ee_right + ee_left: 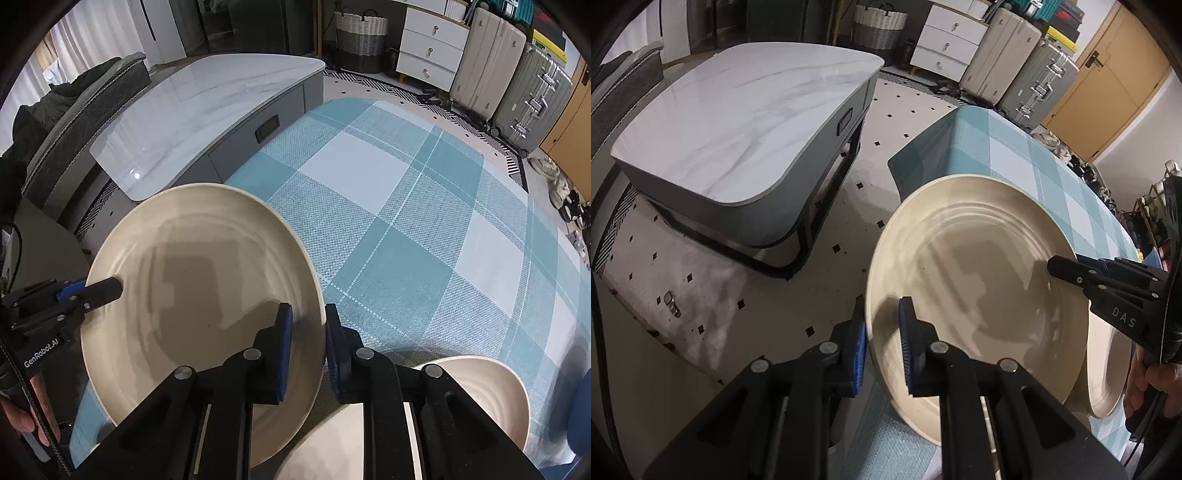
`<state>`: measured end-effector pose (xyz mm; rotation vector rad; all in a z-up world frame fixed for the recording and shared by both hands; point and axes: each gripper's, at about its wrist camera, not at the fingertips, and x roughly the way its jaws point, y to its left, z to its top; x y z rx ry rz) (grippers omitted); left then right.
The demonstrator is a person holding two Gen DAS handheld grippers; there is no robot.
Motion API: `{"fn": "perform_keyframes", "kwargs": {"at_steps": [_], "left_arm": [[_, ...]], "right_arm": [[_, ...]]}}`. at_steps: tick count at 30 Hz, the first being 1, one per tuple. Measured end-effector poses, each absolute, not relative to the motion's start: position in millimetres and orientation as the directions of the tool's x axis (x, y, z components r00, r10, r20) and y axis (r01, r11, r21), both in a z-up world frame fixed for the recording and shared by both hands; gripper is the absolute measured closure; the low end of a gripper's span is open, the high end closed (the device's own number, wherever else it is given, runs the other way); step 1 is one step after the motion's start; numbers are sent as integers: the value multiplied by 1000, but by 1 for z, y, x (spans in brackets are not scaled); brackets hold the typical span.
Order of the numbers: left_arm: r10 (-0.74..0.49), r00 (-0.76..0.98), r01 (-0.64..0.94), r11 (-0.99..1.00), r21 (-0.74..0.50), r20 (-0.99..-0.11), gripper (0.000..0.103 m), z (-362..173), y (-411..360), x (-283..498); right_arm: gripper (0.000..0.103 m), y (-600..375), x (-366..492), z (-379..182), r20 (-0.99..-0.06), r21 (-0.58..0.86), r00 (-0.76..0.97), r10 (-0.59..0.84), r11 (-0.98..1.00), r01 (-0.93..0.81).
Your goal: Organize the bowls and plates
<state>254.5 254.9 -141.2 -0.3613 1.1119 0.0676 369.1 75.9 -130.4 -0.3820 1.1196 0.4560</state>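
Plate (975, 280) hangs at the table (406, 206) edge, your left claw (882, 347) and right claw (308, 347) both clamped on opposite rims. Next, stack it squarely on the second plate (491, 398) beside it.

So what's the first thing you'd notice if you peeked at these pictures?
The big cream plate near the corner of the blue checked tablecloth, pinched at opposite rims by the left gripper and the right gripper. A second cream plate lies close beside it, and behind stands a marble-topped table.

Checked tablecloth (406, 221), second plate (491, 391) atop
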Motion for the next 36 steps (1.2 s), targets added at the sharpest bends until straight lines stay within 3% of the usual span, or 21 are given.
{"fn": "perform_keyframes", "kwargs": {"at_steps": [36], "left_arm": [[-140,431,-205,947,-248,-892,89,-100,239,236]], "right_arm": [[88,64,352,-78,-910,-28,372,182,870,-493]]}}
